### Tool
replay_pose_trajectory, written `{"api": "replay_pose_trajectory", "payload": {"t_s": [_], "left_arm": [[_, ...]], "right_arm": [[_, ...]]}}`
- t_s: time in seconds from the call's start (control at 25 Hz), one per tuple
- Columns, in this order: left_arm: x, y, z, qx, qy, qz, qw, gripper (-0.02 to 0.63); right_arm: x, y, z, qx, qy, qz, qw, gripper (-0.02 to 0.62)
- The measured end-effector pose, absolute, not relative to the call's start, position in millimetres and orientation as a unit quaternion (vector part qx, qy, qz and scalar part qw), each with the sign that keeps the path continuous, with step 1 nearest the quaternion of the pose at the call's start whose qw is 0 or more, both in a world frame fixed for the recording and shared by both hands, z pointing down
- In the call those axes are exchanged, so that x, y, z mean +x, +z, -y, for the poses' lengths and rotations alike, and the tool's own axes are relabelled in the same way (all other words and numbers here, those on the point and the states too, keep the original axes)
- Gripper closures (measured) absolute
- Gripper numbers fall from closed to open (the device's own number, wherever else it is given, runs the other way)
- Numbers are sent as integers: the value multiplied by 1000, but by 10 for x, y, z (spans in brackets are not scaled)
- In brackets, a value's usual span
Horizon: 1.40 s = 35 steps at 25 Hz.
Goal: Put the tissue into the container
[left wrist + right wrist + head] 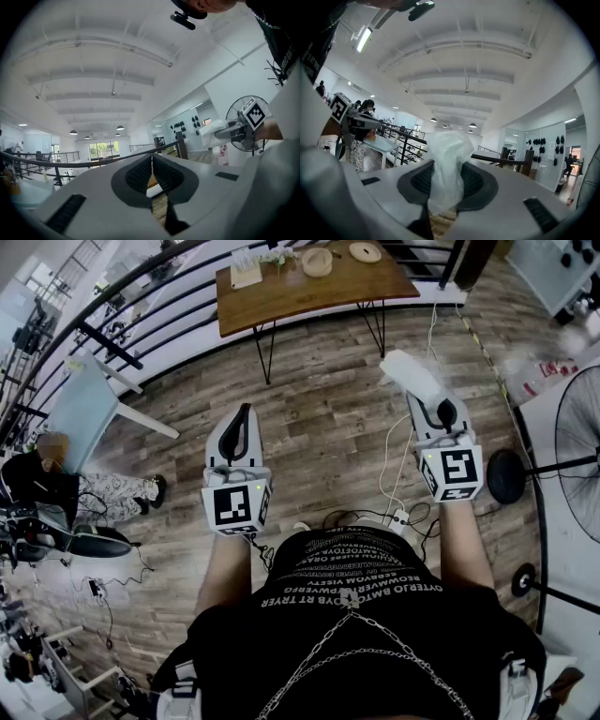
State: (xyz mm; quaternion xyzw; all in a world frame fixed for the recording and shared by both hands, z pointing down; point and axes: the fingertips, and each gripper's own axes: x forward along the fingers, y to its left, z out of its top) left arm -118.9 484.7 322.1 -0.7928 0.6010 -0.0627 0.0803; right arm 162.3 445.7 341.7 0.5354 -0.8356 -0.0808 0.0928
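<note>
My right gripper (439, 407) is shut on a white tissue (410, 374), which sticks out ahead of the jaws at chest height. In the right gripper view the tissue (447, 161) is crumpled between the dark pads (477, 182) and hides the gap. My left gripper (246, 412) is level beside it with its jaws closed to a thin slit and nothing in them (152, 161). A round wooden bowl (317, 261) stands on the wooden table (281, 298) far ahead of both grippers.
Also on the table are a flat round plate (365, 251) and a light box (246, 274). A black railing (122, 310) runs past the table. A standing fan (574, 460) is at the right, cables (394, 512) lie on the floor, and a seated person (56, 488) is at the left.
</note>
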Motion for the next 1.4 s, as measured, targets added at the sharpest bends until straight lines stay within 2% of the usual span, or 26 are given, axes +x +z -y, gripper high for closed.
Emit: {"api": "replay_pose_trajectory", "payload": {"t_s": [0.28,0.64,0.84,1.4], "left_arm": [[-755,3291,-4842,-781,-70,-618,65,574],[-681,3393,-4737,-766,-65,-639,38,574],[-554,3445,-4465,-783,-84,-614,53,574],[-758,3376,-3234,-795,-65,-599,72,574]], "right_arm": [[2055,3520,-4384,519,-63,848,80,477],[2232,3637,-4184,503,-36,861,62,476],[2306,3705,-3950,511,-32,856,67,476],[2015,3680,-2957,537,-35,838,85,476]]}}
